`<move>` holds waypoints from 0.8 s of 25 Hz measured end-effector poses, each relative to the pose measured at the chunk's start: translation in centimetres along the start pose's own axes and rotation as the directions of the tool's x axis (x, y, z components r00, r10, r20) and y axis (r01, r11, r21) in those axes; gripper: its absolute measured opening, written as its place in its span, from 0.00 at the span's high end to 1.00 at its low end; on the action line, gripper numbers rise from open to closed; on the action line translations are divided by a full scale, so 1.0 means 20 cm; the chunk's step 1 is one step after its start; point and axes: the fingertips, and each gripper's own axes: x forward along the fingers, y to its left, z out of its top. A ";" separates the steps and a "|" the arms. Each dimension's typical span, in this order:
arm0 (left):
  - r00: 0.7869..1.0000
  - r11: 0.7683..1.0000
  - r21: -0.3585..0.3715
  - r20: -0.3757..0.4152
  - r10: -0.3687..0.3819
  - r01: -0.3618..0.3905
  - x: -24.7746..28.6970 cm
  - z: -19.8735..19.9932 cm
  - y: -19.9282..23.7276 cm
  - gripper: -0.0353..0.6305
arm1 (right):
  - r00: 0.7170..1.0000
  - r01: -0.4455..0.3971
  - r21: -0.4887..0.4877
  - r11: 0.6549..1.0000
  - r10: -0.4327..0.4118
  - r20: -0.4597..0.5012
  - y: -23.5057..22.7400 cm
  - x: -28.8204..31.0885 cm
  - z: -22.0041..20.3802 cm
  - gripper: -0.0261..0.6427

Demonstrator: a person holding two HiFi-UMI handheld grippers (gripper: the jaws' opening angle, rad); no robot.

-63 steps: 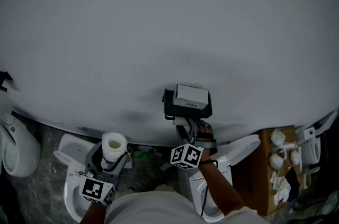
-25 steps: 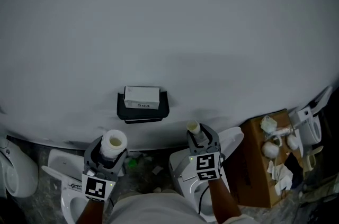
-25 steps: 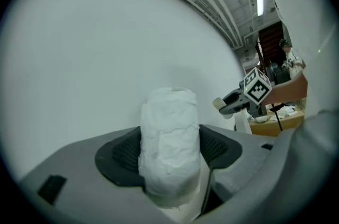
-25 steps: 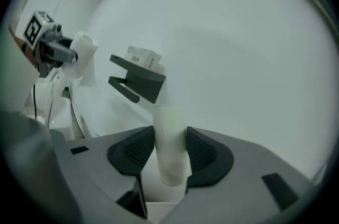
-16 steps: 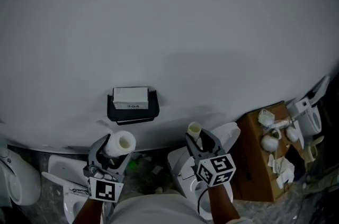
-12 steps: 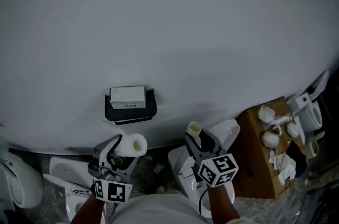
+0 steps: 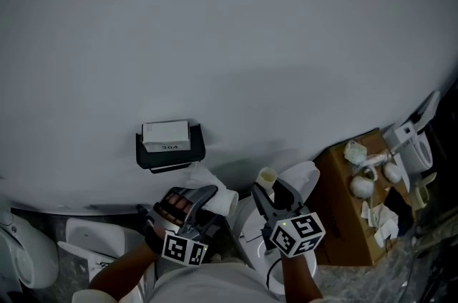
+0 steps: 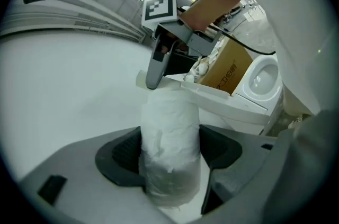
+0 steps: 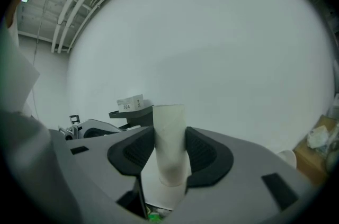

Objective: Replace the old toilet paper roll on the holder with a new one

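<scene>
Tightly, the left gripper [image 8: 169, 157] squeezes a soft, crinkly white toilet paper roll [image 8: 169, 127], low near the black wall holder [image 7: 170, 153]. The right gripper [image 9: 169, 153] pinches a smooth, bare cardboard tube [image 9: 169, 125] upright.

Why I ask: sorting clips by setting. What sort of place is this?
Probably a test or storage area for bathroom fittings, not a working bathroom: several white ceramic toilets crowd one plain grey wall, beside a brown cardboard box.
</scene>
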 end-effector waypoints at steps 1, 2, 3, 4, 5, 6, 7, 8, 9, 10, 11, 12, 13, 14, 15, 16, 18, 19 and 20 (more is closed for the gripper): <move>1.000 1.000 0.021 -0.015 0.008 -0.007 0.04 0.00 0.01 0.48 | 1.000 0.002 0.001 1.000 -0.002 0.002 0.00 0.00 0.01 0.68; 0.999 0.999 0.041 -0.033 0.017 -0.016 0.07 -0.01 0.02 0.48 | 1.000 0.003 0.001 1.000 -0.003 0.004 -0.01 -0.01 0.01 0.68; 0.998 0.998 0.060 -0.050 0.025 -0.022 0.11 -0.01 0.03 0.48 | 1.000 0.005 0.001 1.000 -0.005 0.006 -0.02 -0.01 0.01 0.69; 0.997 0.997 0.078 -0.065 0.029 -0.024 0.16 -0.02 0.04 0.48 | 1.000 0.007 0.002 1.000 -0.007 0.008 -0.02 -0.01 0.02 0.68; 0.997 0.995 0.094 -0.076 0.031 -0.024 0.20 -0.02 0.04 0.48 | 1.000 0.009 0.003 1.000 -0.009 0.010 -0.03 -0.01 0.02 0.68; 0.996 0.994 0.111 -0.086 0.031 -0.021 0.23 -0.02 0.05 0.48 | 1.000 0.010 0.005 1.000 -0.010 0.012 -0.03 -0.01 0.02 0.68; 0.995 0.992 0.124 -0.095 0.030 -0.018 0.27 -0.02 0.06 0.48 | 1.000 0.010 0.005 1.000 -0.010 0.013 -0.03 0.00 0.02 0.69; 0.994 0.991 0.132 -0.103 0.028 -0.014 0.30 -0.01 0.06 0.48 | 1.000 0.010 0.005 1.000 -0.010 0.013 -0.03 0.00 0.02 0.68; 0.993 0.990 0.138 -0.111 0.029 -0.013 0.34 -0.01 0.06 0.48 | 1.000 0.011 0.005 1.000 -0.011 0.012 -0.04 -0.01 0.03 0.69; 0.992 0.989 0.148 -0.123 0.038 -0.019 0.37 -0.01 0.07 0.48 | 1.000 0.011 0.005 1.000 -0.011 0.013 -0.04 -0.01 0.03 0.69; 0.989 0.987 0.158 -0.139 0.052 -0.030 0.40 -0.02 0.07 0.48 | 1.000 0.012 0.006 1.000 -0.012 0.015 -0.04 -0.01 0.03 0.69; 0.985 0.986 0.161 -0.159 0.064 -0.038 0.42 -0.03 0.08 0.48 | 1.000 0.013 0.007 1.000 -0.013 0.016 -0.04 -0.01 0.03 0.69; 0.981 0.987 0.156 -0.179 0.072 -0.044 0.43 -0.06 0.09 0.48 | 1.000 0.014 0.007 1.000 -0.015 0.017 -0.05 -0.01 0.03 0.69; 0.977 0.988 0.144 -0.199 0.078 -0.050 0.44 -0.08 0.10 0.48 | 1.000 0.016 0.007 1.000 -0.016 0.017 -0.05 -0.02 0.03 0.69; 0.973 0.989 0.132 -0.215 0.089 -0.061 0.44 -0.10 0.12 0.48 | 1.000 0.017 0.007 1.000 -0.017 0.016 -0.06 -0.02 0.03 0.69; 0.968 0.989 0.126 -0.227 0.106 -0.078 0.43 -0.12 0.14 0.48 | 1.000 0.017 0.007 1.000 -0.017 0.014 -0.06 -0.02 0.03 0.69; 0.960 0.986 0.130 -0.244 0.137 -0.108 0.42 -0.15 0.19 0.48 | 1.000 0.015 0.009 1.000 -0.015 0.010 -0.06 -0.02 0.02 0.69; 0.957 0.985 0.132 -0.252 0.142 -0.112 0.42 -0.17 0.20 0.48 | 1.000 0.013 0.010 1.000 -0.013 0.008 -0.06 -0.01 0.01 0.69; 0.955 0.985 0.131 -0.261 0.140 -0.108 0.42 -0.19 0.19 0.48 | 1.000 0.010 0.010 1.000 -0.010 0.006 -0.06 -0.01 0.01 0.69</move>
